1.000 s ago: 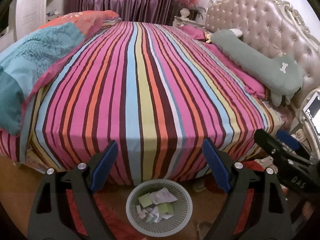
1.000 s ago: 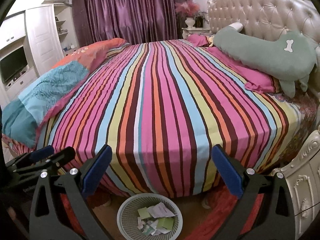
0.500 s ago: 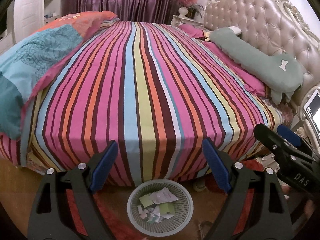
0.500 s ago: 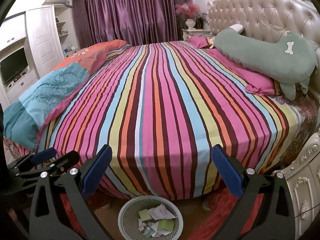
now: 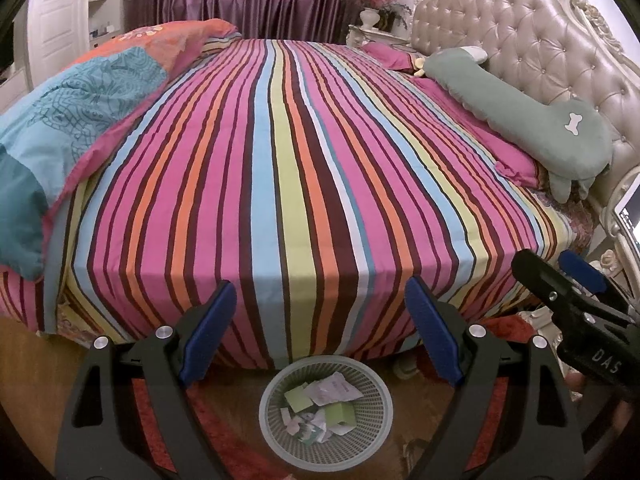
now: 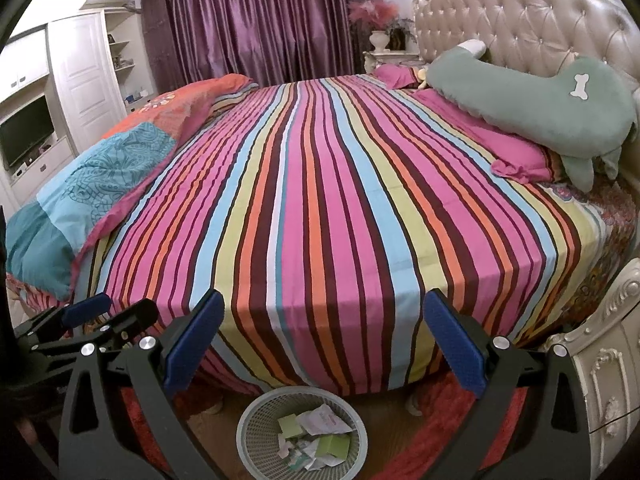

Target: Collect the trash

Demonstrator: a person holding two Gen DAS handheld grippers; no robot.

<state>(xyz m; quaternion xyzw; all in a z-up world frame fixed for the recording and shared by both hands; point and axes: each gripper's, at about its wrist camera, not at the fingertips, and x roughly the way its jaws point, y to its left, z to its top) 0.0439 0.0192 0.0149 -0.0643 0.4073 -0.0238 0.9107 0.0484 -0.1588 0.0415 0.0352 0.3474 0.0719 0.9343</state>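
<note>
Both tools hang over the foot of the bed, pointed down toward the floor. The left hand-held gripper [image 5: 320, 328] has its blue-padded jaws spread wide, with nothing between them but open air above the wastebasket [image 5: 324, 416]. The right hand-held gripper [image 6: 320, 344] stands just as wide apart and also carries nothing.

The wastebasket is a pale, round, mesh-walled bin sitting on the wooden floor right against the side of the bed, just below the hanging edge of the striped bedspread [image 5: 280, 180]. Inside it lies the trash [image 5: 320, 408]: crumpled white paper scraps, a printed slip and a couple of flat light-green pieces, heaped in the bottom. A red rug [image 6: 424, 432] lies on the floor next to the bin.

The bedspread, in pink, orange, blue, yellow and dark brown stripes, lies smooth across the mattress. A folded quilt [image 6: 92, 184] in teal, light blue and orange is piled along the left edge. Near the tufted headboard [image 6: 540, 20] on the right rests a long green plush pillow [image 6: 532, 100] with a white bone patch, lying over pink pillows [image 6: 516, 156]. Purple curtains [image 6: 260, 28] cover the far wall, and a white carved nightstand [image 6: 600, 360] stands at the lower right.

From the left camera, the right tool shows at the right edge; from the right camera, the left one shows at the left edge.
</note>
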